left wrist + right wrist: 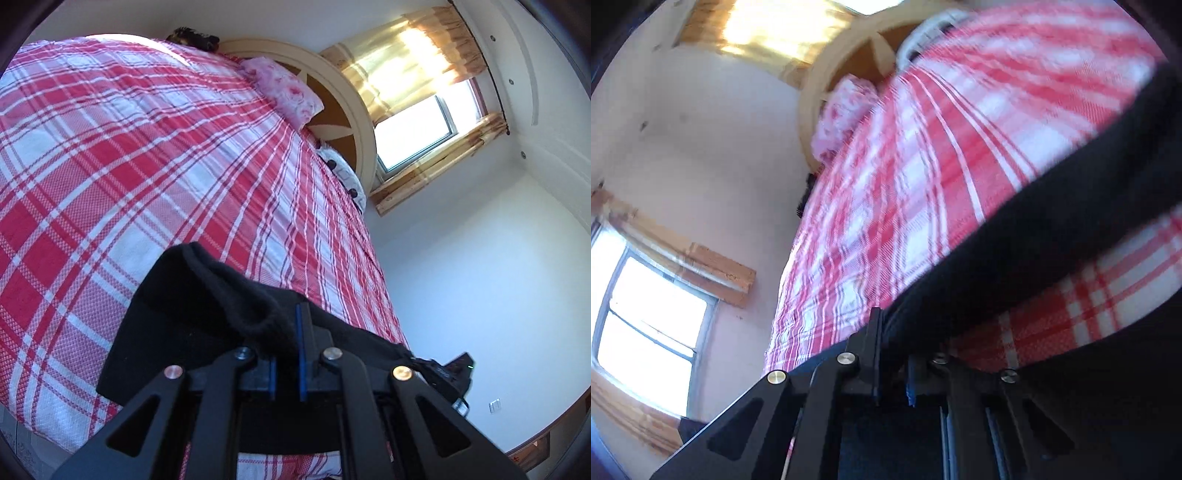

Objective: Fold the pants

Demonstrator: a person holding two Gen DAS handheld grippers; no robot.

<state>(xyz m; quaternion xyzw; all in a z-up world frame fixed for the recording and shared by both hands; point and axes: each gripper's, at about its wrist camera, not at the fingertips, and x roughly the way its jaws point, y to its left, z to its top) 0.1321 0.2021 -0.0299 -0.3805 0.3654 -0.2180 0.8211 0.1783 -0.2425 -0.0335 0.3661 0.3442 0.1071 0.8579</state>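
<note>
Left wrist view showed the left gripper (286, 354) closed tight on a bunched edge of the black pants (192, 302), with a thick roll of cloth pinched between its blue-edged fingers (301, 332). Beyond the grip the pants hung in a flat dark panel over the near part of the checked bedspread (147, 155). Farther off lay a pink flowered pillow (282, 86), then a round headboard (347, 110), and last a curtained window (417, 136).

In the right wrist view the right gripper (892, 365) was likewise clamped shut on the pants (1034, 236), which ran from its fingers as a taut dark band up toward the right edge, with the bedspread (923, 166) behind it.

The cloth looked soft, light and limp, likely to sag and fold wherever unsupported, so an edge or hem held at two well-spaced points seemed the sensible hold.

Much was hard to read. The right view was blurred, and the gripper bodies hid the lower part of the garment in both views. Which part of the pants each gripper held, waistband or leg end, could not be told.
</note>
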